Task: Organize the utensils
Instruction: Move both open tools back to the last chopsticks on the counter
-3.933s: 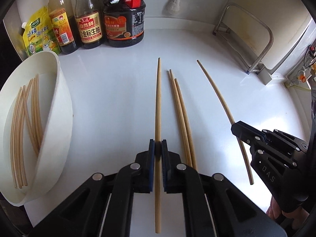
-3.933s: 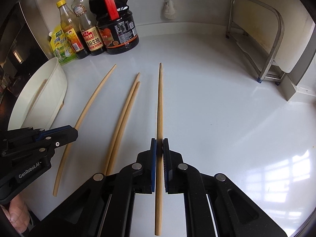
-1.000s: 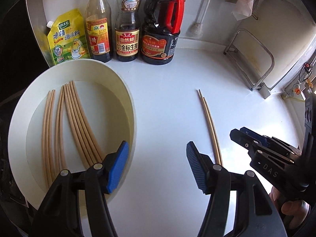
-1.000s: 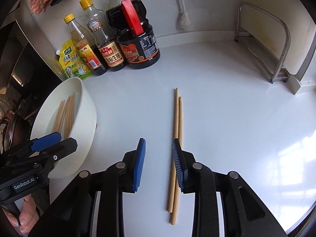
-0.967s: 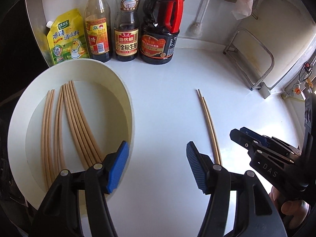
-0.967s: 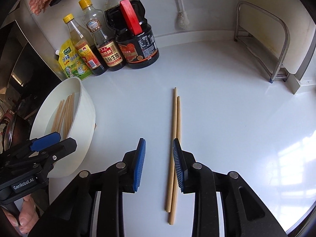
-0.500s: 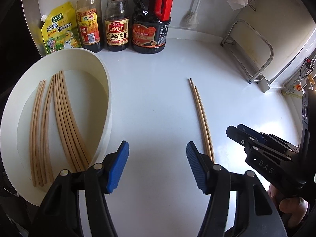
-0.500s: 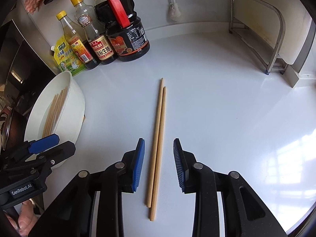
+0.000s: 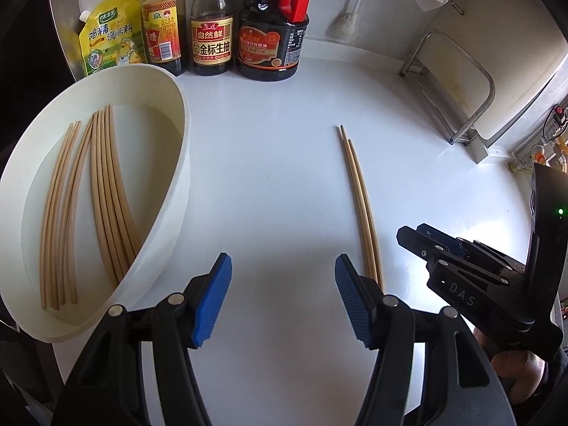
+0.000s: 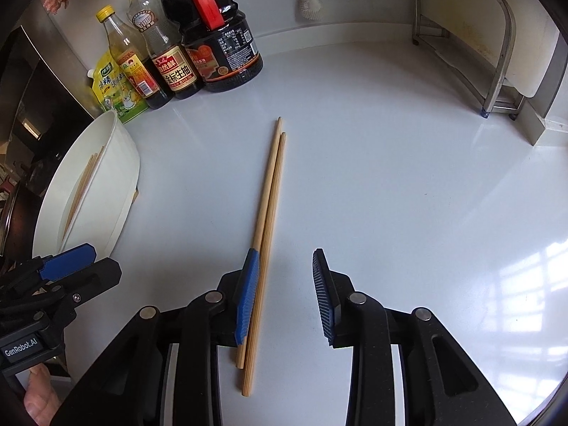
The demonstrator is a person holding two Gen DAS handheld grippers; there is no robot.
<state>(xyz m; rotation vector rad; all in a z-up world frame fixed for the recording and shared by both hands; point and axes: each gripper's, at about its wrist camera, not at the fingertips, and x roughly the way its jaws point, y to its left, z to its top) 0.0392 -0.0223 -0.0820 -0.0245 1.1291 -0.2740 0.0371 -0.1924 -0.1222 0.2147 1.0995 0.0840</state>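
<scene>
Both single chopsticks have gone into the white basin [image 9: 179, 191]; beside it, both grippers, right gripper [image 10: 285, 294] and left gripper [image 9: 282, 298], hang open and empty over the last chopstick pair [image 10: 268, 220].

The middle bottle [image 9: 212, 32], at the far left of the counter, carries a gold label reading "自然鲜" on a red band and "金标生抽" below it. Left of it, the yellow pouch [image 9: 108, 41] reads "鸡精调味料", with a small green badge above that is too small to read. The bottle [image 9: 164, 28] between them has a red-and-yellow label with "醋" legible; the rest is blurred. The dark jug [image 9: 272, 41] on the right has a red label whose print cannot be read. The right gripper [image 9: 411, 236] bears "DAS" on its side. The left gripper [image 10: 76, 259] bears "GenRobot.AI".
</scene>
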